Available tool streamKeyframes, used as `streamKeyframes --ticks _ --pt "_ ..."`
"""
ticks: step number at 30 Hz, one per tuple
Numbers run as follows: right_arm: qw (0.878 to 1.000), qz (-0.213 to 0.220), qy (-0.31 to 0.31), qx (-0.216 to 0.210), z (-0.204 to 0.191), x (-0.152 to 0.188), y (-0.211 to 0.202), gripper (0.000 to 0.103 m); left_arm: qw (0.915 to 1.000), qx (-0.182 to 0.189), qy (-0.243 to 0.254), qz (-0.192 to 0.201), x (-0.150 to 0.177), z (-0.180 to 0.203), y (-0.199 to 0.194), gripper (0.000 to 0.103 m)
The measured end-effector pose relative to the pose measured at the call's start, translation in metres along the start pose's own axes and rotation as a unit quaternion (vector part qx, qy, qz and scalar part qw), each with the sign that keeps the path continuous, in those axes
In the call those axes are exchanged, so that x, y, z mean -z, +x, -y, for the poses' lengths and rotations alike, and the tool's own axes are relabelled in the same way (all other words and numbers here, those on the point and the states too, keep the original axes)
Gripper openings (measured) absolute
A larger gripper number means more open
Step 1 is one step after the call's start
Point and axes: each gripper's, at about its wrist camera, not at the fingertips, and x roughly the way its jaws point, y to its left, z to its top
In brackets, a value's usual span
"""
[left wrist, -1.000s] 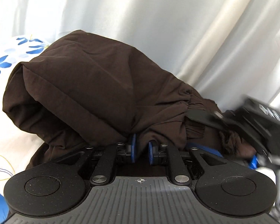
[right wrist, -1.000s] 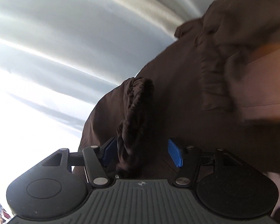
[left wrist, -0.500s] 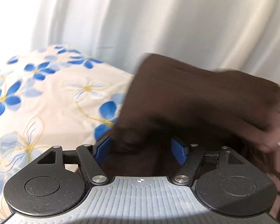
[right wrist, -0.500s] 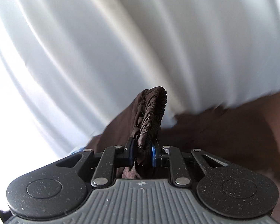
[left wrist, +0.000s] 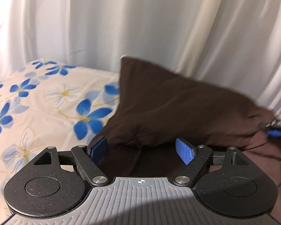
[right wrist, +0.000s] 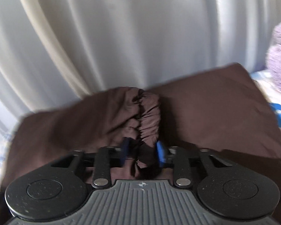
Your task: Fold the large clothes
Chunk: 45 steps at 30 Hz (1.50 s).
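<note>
Right wrist, waistband [right wrist: 149, 116], brown garment [right wrist: 215, 103]

Left gripper [left wrist: 141, 149]: black speckled frame, two round discs flanking a grey ribbed centre plate marked with a small crosshair. Blue cross-hatched pads [left wrist: 183, 151] tip the black fingers; silver rivets at the linkage pivots just beside the plate. Right gripper [right wrist: 141, 151]: same build, blue pads [right wrist: 160, 153], matching rivets and crosshair.
</note>
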Motion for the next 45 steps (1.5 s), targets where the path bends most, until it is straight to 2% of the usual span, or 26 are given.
streamKeyframes --ticks 1,3,4,5,6,7,8,11,13,15,17,18,20,23,26,29,31,33,35,38,39,42,43,45 --pt "1.000 0.011 0.006 0.009 0.003 0.001 -0.006 0.059 0.9999 0.012 -0.006 0.009 -0.003 0.000 -0.005 0.087" --pt "0.998 0.045 0.017 0.027 0.007 0.000 -0.027 0.058 0.9993 0.019 -0.014 0.030 -0.014 0.003 -0.008 0.088" --pt "0.997 0.067 0.017 0.036 0.005 -0.002 -0.037 0.053 0.9989 0.017 -0.013 0.041 -0.019 0.008 -0.010 0.088" --pt "0.996 0.087 0.017 0.030 0.001 -0.003 -0.044 0.042 0.9987 0.013 -0.010 0.049 -0.026 0.013 -0.006 0.088" --pt "0.996 0.092 0.012 0.012 -0.003 -0.005 -0.050 0.038 0.9982 0.009 -0.006 0.058 -0.033 0.019 0.000 0.088" --pt "0.996 0.090 0.000 -0.006 -0.013 -0.005 -0.052 0.027 0.9973 0.010 -0.005 0.072 -0.041 0.026 0.009 0.091" --pt "0.995 0.092 -0.018 -0.023 -0.028 -0.005 -0.049 0.017 0.9963 0.009 -0.007 0.085 -0.045 0.032 0.018 0.092" --pt "0.990 0.112 -0.084 -0.027 -0.071 -0.005 -0.026 0.014 0.9953 -0.002 -0.029 0.092 -0.051 0.048 0.058 0.094" --pt "0.988 0.097 -0.113 -0.031 -0.090 -0.005 -0.008 0.014 0.9977 -0.006 -0.022 0.063 -0.046 0.058 0.086 0.094" --pt "0.987 0.080 -0.133 -0.027 -0.096 0.004 0.012 0.014 0.9988 -0.028 0.001 0.041 -0.034 0.068 0.107 0.095" --pt "0.986 0.073 -0.152 -0.007 -0.093 0.005 0.039 0.010 0.9971 -0.043 0.039 0.050 -0.017 0.075 0.118 0.095" --pt "0.984 0.072 -0.160 0.011 -0.089 0.008 0.045 0.010 0.9960 -0.042 0.055 0.056 -0.009 0.075 0.123 0.096" --pt "0.981 0.077 -0.172 0.041 -0.076 0.014 0.055 0.000 0.9936 -0.032 0.087 0.065 0.002 0.077 0.127 0.099" --pt "0.983 0.079 -0.164 0.021 -0.059 0.014 0.055 0.000 0.9948 -0.019 0.081 0.059 0.001 0.073 0.129 0.102" --pt "0.986 0.067 -0.150 0.034 -0.071 -0.002 0.045 0.000 0.9942 -0.027 0.087 0.057 0.002 0.075 0.130 0.103" --pt "0.989 0.097 -0.111 0.033 -0.067 -0.018 0.023 0.000 0.9935 -0.035 0.095 0.052 0.002 0.078 0.131 0.103" --pt "0.991 0.075 -0.103 0.041 -0.065 -0.023 0.034 0.000 0.9937 -0.032 0.094 0.052 0.001 0.079 0.134 0.103" --pt "0.992 0.048 -0.109 0.038 -0.060 -0.014 0.050 0.000 0.9938 -0.030 0.094 0.052 0.000 0.082 0.131 0.103" --pt "0.990 0.062 -0.123 0.030 -0.057 -0.005 0.052 0.000 0.9938 -0.030 0.094 0.050 0.002 0.079 0.131 0.103" --pt "0.992 0.041 -0.109 0.044 -0.063 -0.012 0.036 0.000 0.9939 -0.033 0.093 0.049 0.002 0.077 0.133 0.103" --pt "0.992 0.046 -0.111 0.038 -0.071 -0.014 0.031 0.001 0.9939 -0.034 0.093 0.048 0.001 0.077 0.134 0.103" --pt "0.991 0.057 -0.114 -0.027 -0.074 0.002 0.009 0.001 0.9932 -0.039 0.099 0.047 0.001 0.081 0.133 0.103" --pt "0.991 0.047 -0.116 -0.037 -0.077 0.008 0.008 0.001 0.9932 -0.039 0.100 0.047 0.001 0.081 0.134 0.103" --pt "0.991 0.029 -0.124 -0.029 -0.079 0.022 0.017 0.001 0.9929 -0.039 0.102 0.046 0.000 0.081 0.135 0.103"
